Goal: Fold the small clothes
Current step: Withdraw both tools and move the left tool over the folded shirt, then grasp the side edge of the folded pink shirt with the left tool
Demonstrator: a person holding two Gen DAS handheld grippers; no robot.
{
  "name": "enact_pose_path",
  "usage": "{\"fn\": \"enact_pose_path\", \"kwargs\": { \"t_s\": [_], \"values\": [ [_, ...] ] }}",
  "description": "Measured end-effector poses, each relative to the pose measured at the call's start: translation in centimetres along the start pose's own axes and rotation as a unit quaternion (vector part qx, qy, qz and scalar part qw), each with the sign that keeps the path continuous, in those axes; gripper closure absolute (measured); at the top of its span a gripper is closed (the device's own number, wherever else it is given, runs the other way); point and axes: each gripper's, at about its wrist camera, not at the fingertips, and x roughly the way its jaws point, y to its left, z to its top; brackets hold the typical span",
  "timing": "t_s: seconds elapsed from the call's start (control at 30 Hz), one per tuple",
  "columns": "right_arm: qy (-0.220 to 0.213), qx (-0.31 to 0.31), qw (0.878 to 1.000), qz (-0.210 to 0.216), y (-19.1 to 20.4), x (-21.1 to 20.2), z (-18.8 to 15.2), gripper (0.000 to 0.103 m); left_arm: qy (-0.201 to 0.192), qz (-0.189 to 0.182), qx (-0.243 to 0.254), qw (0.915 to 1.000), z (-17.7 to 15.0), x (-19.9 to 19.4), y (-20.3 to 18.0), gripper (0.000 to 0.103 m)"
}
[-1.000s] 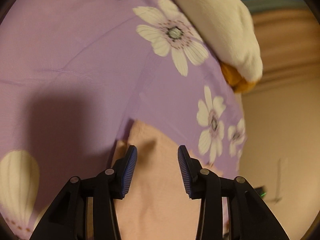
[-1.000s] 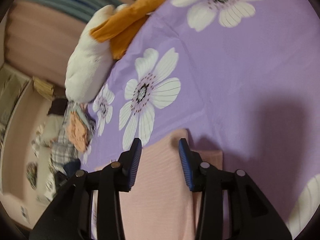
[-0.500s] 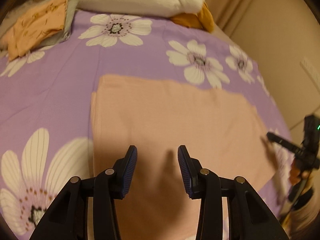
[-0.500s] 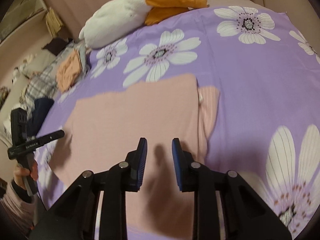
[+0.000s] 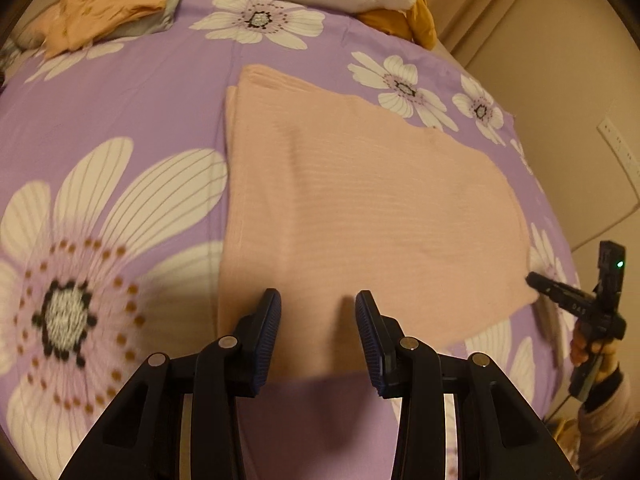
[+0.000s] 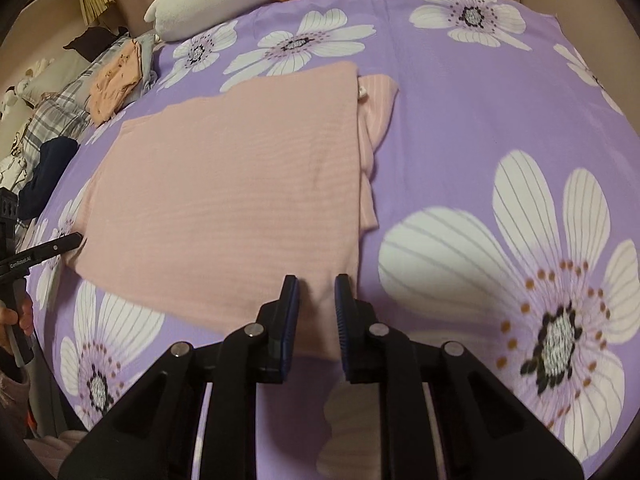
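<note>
Both tools empty, jaws apart: left tool [image 5: 318,304], right tool [image 6: 317,288] narrower, over pink garment [image 5: 360,208] near bed [image 6: 460,128] edge. Risk: pinching top layer only, fold skews; tucked sleeve [image 6: 378,112] slips out.

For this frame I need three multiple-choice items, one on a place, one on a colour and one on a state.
1. Where does the pink garment lie?
A. on the purple flowered bedspread
B. on the white plush toy
C. draped over a chair

2. What colour is the small folded cloth at the far edge of the bed?
A. orange
B. green
C. black

3. How do the jaws of the left gripper stand?
A. apart, holding nothing
C. clamped on the garment
B. clamped on the bedspread

Answers:
1 A: the garment is spread flat on the bedspread.
2 A: it reads orange in both views.
3 A: a clear gap shows between them, with the garment behind it.
</note>
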Motion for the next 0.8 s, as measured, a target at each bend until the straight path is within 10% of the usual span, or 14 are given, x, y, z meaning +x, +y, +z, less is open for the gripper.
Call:
{"fn": "enact_pose_path", "kwargs": {
  "t_s": [0.27,0.37,0.8],
  "values": [
    [-0.025,0.034,0.998,0.037,0.0,-2.9,-1.2,0.072,-0.031,-0.020,-0.057,0.9977,-0.8,-3.0,1.9,0.062],
    [-0.039,0.037,0.997,0.058,0.8,-3.4,-0.9,0.065,-0.034,-0.026,-0.097,0.9944,-0.4,-2.6,3.2,0.042],
    [-0.021,-0.012,0.991,0.132,7.9,1.3,2.6,0.064,-0.031,-0.146,-0.191,0.9702,2.9,1.5,6.5,0.042]
  ]
}}
